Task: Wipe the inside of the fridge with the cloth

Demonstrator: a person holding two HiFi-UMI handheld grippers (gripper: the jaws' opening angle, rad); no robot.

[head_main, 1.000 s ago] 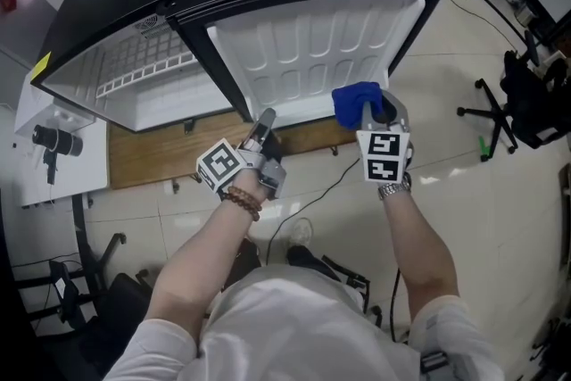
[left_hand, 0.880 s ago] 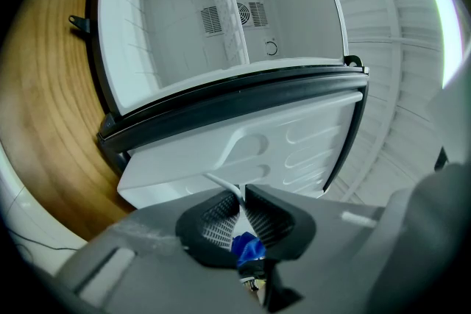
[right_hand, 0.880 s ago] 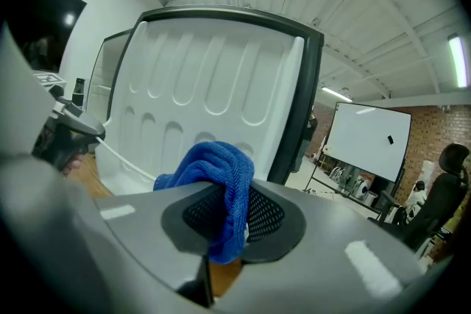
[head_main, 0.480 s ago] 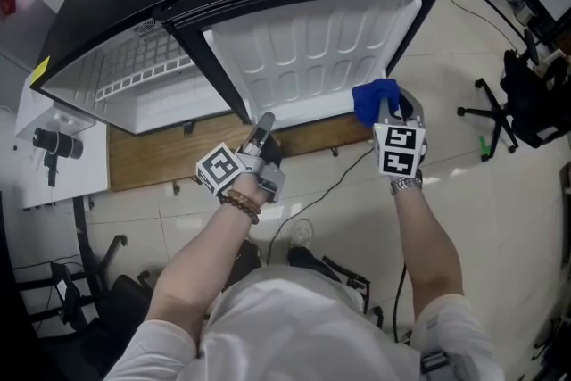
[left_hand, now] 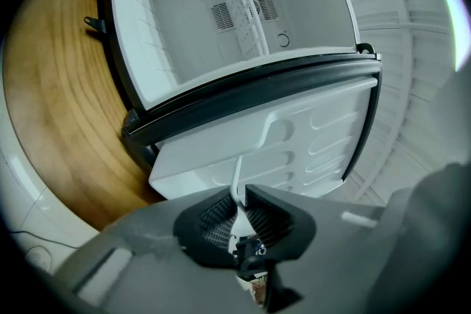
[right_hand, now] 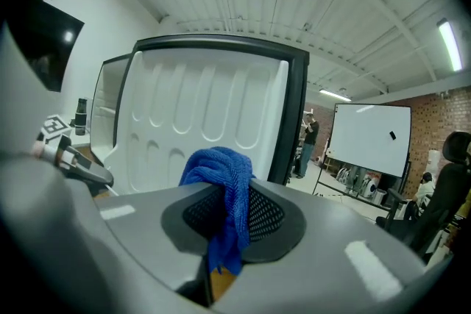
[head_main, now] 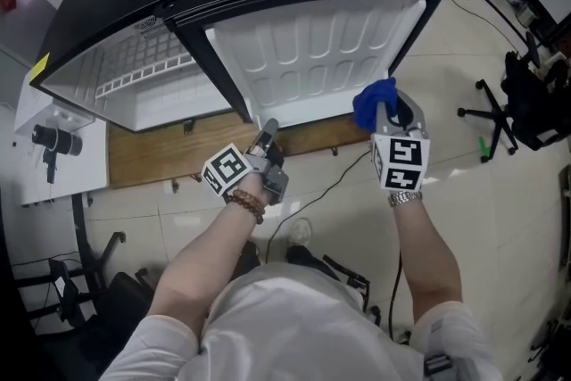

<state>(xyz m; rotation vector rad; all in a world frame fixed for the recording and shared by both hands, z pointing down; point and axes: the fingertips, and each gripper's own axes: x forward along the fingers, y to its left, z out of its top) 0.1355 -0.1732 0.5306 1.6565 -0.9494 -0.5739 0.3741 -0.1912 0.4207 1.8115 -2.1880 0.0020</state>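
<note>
Cloth in right claw, bunched — lower end hidden between jaws

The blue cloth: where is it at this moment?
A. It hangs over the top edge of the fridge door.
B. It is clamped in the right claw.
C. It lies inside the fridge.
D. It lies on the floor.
B: the right gripper view shows the blue cloth bunched between the closed jaws of the right claw, in front of the open fridge door.

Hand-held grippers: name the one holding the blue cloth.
The right hand-held gripper: blue cloth clamped in its jaws. The left hand-held gripper pinches a thin white strip.
</note>
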